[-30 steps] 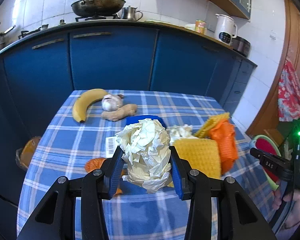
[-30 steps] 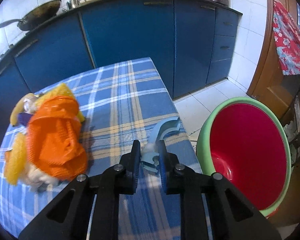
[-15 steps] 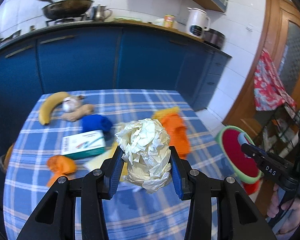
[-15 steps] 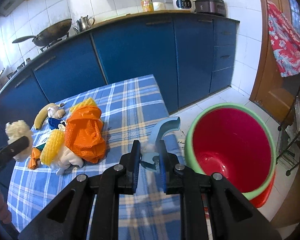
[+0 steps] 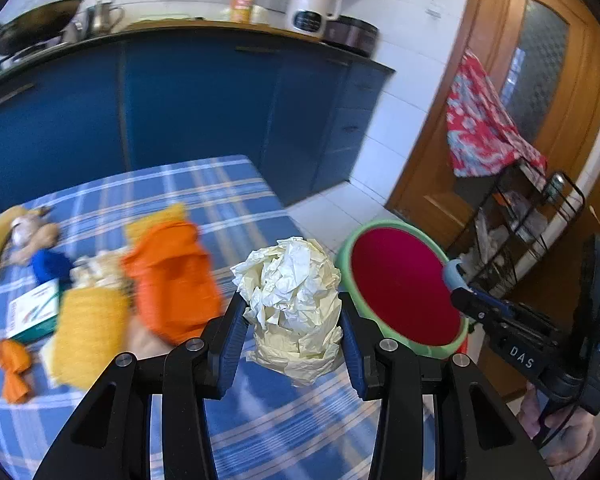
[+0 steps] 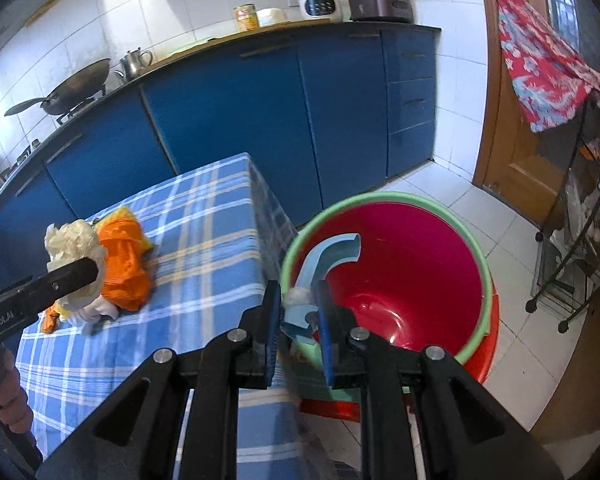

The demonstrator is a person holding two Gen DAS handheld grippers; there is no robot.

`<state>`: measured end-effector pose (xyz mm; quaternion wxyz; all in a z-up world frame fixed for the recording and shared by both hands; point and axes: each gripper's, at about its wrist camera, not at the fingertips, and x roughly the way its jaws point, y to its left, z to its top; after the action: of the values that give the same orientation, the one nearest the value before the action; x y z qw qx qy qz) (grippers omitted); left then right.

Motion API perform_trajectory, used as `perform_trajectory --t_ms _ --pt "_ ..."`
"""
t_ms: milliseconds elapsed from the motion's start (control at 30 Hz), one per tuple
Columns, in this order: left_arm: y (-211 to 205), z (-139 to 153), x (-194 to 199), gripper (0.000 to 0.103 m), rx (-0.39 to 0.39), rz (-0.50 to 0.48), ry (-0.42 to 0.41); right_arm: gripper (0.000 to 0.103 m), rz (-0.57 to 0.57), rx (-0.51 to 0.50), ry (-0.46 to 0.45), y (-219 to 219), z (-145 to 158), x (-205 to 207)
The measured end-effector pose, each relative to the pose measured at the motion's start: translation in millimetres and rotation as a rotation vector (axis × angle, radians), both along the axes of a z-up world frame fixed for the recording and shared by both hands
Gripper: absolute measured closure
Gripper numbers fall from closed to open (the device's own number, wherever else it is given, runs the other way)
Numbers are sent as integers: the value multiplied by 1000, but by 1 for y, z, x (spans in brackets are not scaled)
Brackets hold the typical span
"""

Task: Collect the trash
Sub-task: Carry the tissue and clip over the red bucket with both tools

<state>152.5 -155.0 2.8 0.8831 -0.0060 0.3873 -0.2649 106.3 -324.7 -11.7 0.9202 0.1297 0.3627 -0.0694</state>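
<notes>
Right claw point(image 6: 296, 316) clenched on blue scrap point(image 6: 328, 256) over bucket point(image 6: 472, 248): release next. Left claw point(image 5: 292, 320) grasping paper wad point(image 5: 292, 300), bucket ahead-right.

Ahead of my grippers I see blue kitchen cabinets point(image 6: 260, 100) under a dark countertop point(image 6: 340, 26), white tiled wall point(image 6: 160, 12) above. To the right, a wooden door point(image 5: 512, 92) and white floor tiles point(image 6: 512, 248); daylight glares off the tiles.
</notes>
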Motion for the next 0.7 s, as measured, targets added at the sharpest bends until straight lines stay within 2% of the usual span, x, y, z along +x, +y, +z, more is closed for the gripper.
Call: perform_trajectory --t_ms 267,500,700 --pt "-64 -13 16 58 45 -82 12 83 -6 21 11 -41 -16 -1" --pt "-114 -37 27 58 87 -162 41 83 -37 36 16 -70 -29 -9" --pt "-141 -57 35 58 127 -202 68 83 -68 60 26 -89 -41 -16"
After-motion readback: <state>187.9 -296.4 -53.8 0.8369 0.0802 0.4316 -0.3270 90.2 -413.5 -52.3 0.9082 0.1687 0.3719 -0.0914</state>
